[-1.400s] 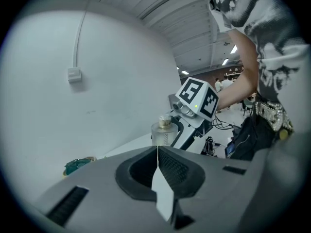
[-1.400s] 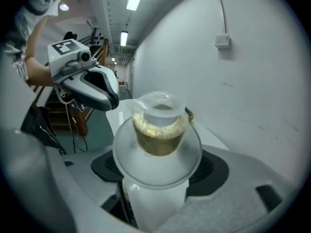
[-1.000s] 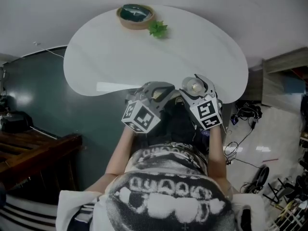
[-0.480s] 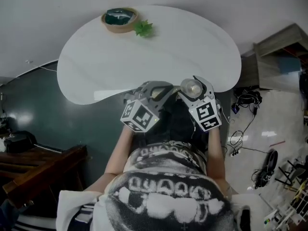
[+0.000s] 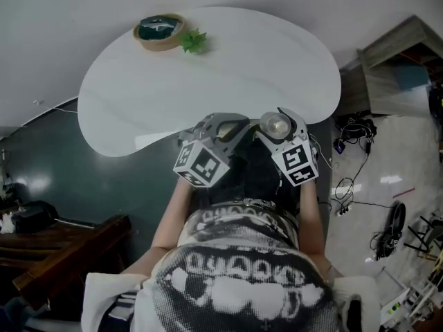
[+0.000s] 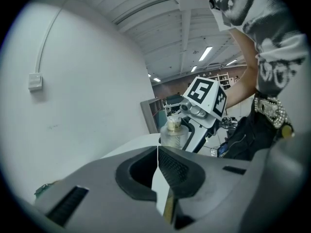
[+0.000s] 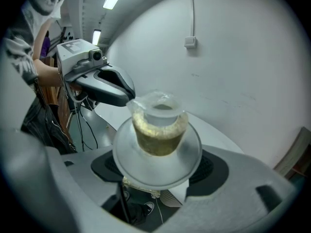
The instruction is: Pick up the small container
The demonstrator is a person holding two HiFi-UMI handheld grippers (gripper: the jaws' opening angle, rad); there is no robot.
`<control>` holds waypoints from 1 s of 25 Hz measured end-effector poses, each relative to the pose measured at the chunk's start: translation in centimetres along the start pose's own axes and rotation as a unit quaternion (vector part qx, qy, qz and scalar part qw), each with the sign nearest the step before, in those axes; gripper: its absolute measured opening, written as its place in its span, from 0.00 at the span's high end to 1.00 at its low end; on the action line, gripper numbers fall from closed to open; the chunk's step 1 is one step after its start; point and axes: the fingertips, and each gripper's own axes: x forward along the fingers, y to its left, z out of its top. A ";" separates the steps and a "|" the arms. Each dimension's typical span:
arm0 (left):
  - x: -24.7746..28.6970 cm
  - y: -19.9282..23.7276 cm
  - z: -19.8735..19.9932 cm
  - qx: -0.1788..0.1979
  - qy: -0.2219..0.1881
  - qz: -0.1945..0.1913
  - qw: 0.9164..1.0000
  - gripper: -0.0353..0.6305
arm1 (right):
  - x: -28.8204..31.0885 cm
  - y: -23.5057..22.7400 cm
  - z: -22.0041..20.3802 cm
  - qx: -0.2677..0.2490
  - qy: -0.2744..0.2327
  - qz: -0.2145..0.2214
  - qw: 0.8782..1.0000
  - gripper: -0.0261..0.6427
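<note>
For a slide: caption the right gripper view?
Right gripper clamps the small container, with the left gripper nearby.

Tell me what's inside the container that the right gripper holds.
Through the clear container wall, a tan grainy filling shows. Its middle is covered by a cloudy top.

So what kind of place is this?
Probably a lab or workshop, not a home: tangled cables lie on the shiny floor, long strip lights run along the ceiling, and there is a plain white table.
</note>
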 end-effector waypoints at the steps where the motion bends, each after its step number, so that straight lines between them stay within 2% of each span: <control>1: 0.1 -0.1 0.0 0.000 0.001 -0.002 1.000 0.94 | 0.0 -0.1 -0.2 0.001 0.001 -0.001 1.000 0.46; 9: 0.6 -0.4 0.4 0.004 -0.003 -0.005 1.000 0.94 | -0.4 -0.4 -0.9 -0.010 0.015 -0.006 1.000 0.46; 25: 1.2 -0.5 0.8 0.004 -0.004 -0.005 1.000 0.94 | -0.2 -1.1 -1.2 -0.001 0.010 -0.003 1.000 0.46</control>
